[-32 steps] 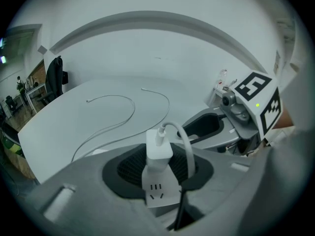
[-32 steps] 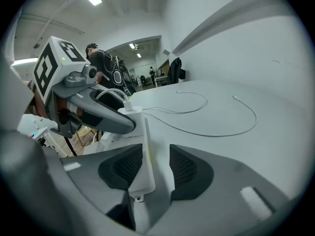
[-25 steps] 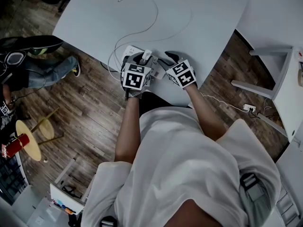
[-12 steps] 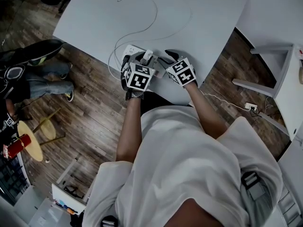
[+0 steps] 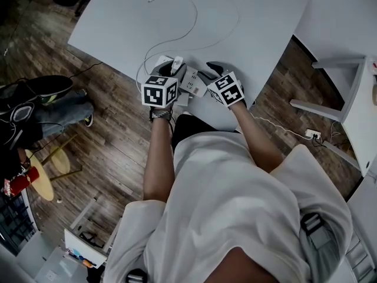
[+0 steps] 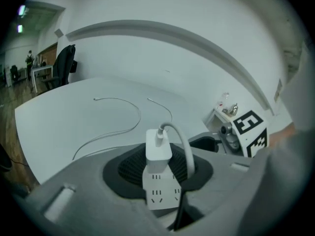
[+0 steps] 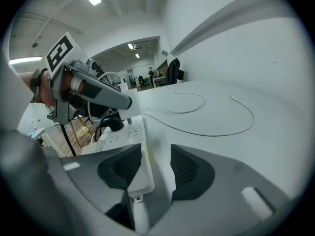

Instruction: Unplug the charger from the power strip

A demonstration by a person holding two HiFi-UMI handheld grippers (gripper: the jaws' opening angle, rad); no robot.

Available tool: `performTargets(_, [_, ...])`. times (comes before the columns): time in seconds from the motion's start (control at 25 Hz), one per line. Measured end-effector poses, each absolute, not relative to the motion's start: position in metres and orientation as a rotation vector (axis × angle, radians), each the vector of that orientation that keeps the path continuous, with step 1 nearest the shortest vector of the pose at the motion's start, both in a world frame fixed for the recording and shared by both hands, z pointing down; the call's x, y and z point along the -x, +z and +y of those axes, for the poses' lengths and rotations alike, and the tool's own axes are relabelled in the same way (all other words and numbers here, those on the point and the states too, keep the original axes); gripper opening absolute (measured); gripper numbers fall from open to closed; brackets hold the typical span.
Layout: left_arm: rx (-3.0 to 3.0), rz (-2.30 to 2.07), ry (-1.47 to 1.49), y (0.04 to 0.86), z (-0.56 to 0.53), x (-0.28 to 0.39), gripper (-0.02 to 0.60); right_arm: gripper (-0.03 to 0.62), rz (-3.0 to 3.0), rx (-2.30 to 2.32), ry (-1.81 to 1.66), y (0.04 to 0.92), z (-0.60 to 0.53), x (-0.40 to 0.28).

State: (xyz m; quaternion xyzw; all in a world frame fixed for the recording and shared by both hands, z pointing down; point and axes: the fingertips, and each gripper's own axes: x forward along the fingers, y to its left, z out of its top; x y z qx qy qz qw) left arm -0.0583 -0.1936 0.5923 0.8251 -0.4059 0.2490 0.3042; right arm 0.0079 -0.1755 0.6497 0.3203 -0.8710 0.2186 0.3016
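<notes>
Left gripper (image 6: 158,169) risen, gripping charger (image 6: 158,149)

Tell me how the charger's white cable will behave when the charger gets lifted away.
Probably floppy: the cable arches out of the charger in the left gripper and droops beside it. Likely light, being slim, so it should trail along rather than resist. It might drag across the power strip, which it hangs past.
</notes>
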Motion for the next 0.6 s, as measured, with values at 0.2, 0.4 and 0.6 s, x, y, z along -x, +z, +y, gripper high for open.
performTargets(0.2, [-2.152,-1.048,0.591,0.592,-0.195,0.064,0.141,0.192,-2.306,-0.861,0.581,0.649,-0.175,-0.008])
performTargets(0.4, [-2.110,-0.969,0.596,0.606,-0.189,0.060,0.142,0.190,-2.304,-0.863,0.586,0.651,-0.177,-0.008])
performTargets(0.6, [-2.074,-0.967,0.616,0.610,-0.188,0.066,0.146,0.190,-2.304,-0.867,0.586,0.650,-0.176,-0.009])
